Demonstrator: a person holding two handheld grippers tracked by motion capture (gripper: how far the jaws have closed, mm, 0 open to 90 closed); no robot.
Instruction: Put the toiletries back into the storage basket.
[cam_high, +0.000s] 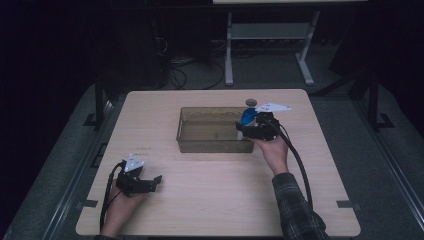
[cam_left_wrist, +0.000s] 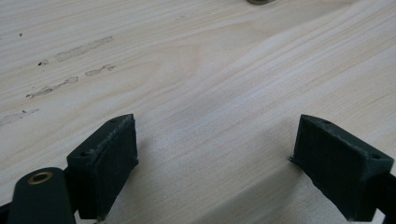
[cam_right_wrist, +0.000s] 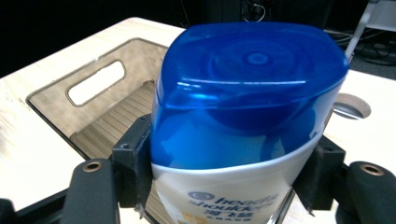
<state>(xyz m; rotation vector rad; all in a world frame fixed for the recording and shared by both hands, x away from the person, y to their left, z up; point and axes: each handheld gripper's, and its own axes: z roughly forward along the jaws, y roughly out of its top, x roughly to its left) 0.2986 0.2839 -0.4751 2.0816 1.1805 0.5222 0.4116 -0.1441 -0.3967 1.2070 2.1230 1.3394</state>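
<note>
We note the right hand-held gripper (cam_right_wrist: 233, 186) clamped on a white shampoo bottle (cam_right_wrist: 224, 196) with a blue cap (cam_right_wrist: 247, 88); both pads press the bottle's sides just below the cap. In the high view this hand-held gripper (cam_high: 248, 127) holds the bottle (cam_high: 247, 118) over the right end of a clear brown plastic bin (cam_high: 210, 142), which sits at the middle of the counter (cam_high: 210, 200). A round hole (cam_right_wrist: 351, 106) in the counter lies just beyond the bin. We record the left hand-held gripper (cam_left_wrist: 215, 154) near the counter's front left, jaws spread wide with nothing but bare wood between them; it rests low over the surface, well apart from the bin.
</note>
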